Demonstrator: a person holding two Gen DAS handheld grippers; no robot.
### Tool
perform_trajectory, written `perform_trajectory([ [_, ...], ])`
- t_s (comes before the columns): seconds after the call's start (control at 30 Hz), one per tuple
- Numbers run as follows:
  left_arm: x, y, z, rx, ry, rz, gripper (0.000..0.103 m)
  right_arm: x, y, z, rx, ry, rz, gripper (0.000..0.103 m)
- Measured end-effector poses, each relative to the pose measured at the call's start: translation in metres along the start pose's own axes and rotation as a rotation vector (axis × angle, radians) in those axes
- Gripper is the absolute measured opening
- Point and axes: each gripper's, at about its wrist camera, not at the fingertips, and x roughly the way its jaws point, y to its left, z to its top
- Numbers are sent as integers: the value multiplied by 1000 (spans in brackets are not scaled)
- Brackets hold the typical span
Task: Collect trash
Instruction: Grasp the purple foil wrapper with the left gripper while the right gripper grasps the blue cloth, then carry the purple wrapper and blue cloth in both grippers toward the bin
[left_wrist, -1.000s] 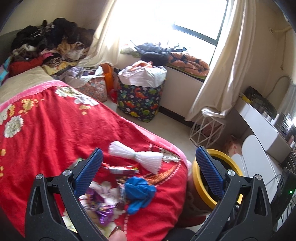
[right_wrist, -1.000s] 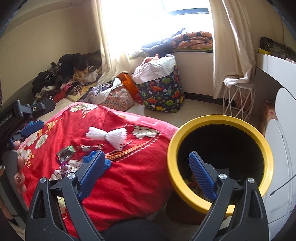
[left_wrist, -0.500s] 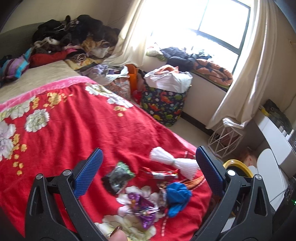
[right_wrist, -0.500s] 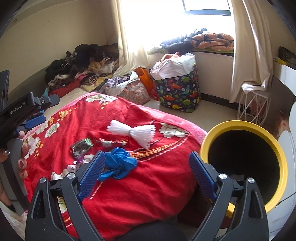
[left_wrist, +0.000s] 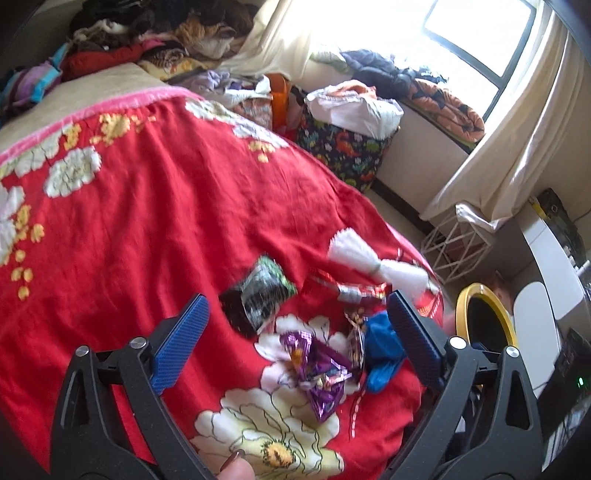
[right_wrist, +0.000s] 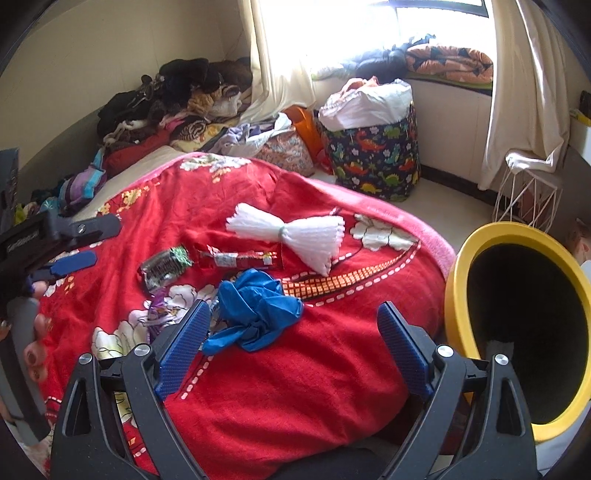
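Trash lies on a red flowered blanket: a crumpled blue glove, a purple wrapper, a dark green wrapper, a red wrapper and a white bundle. A yellow-rimmed black bin stands beside the bed on the right. My left gripper is open above the purple and green wrappers. My right gripper is open just in front of the blue glove. The left gripper also shows at the left edge of the right wrist view.
A dinosaur-print hamper full of laundry stands by the window wall. Piled clothes lie at the far end of the bed. A white wire stand and a white desk stand to the right behind the bin.
Both grippers have swung left, away from the bin and over the blanket. The trash now lies between the left gripper's fingers; the glove has come between the right's fingers.
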Motion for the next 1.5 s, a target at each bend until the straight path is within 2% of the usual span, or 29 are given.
perform_trajectory([
  [0.23,14,5,-20,-10,87,-50,76,22,-3,0,10,46,21,80],
  [0.37,17,9,-27,-1,126,-70,70,38,-3,-1,23,92,72,68],
  [0.43,18,11,-33,-10,151,-84,64,46,-3,-2,29,120,91,64],
  [0.53,21,10,-43,-4,191,-101,60,57,-3,-3,45,165,121,48],
  [0.6,24,8,-48,-1,214,-120,58,60,-2,-4,47,179,134,30],
  [0.7,30,4,-53,-15,253,-158,57,56,0,-5,34,164,139,18],
  [0.9,43,-4,-63,-24,290,-171,55,47,-3,-11,50,148,136,15],
  [1.07,48,-1,-63,-71,281,-177,40,35,-7,-16,53,135,118,13],
  [1.13,49,1,-63,-87,282,-178,26,30,-7,-17,43,127,109,12],
  [1.17,50,0,-63,-86,284,-174,23,29,-6,-18,40,123,107,11],
  [1.27,48,-4,-66,-68,281,-175,22,22,-7,-21,38,111,111,6],
  [1.5,39,-16,-62,-8,238,-181,20,13,-10,-24,38,95,124,3],
])
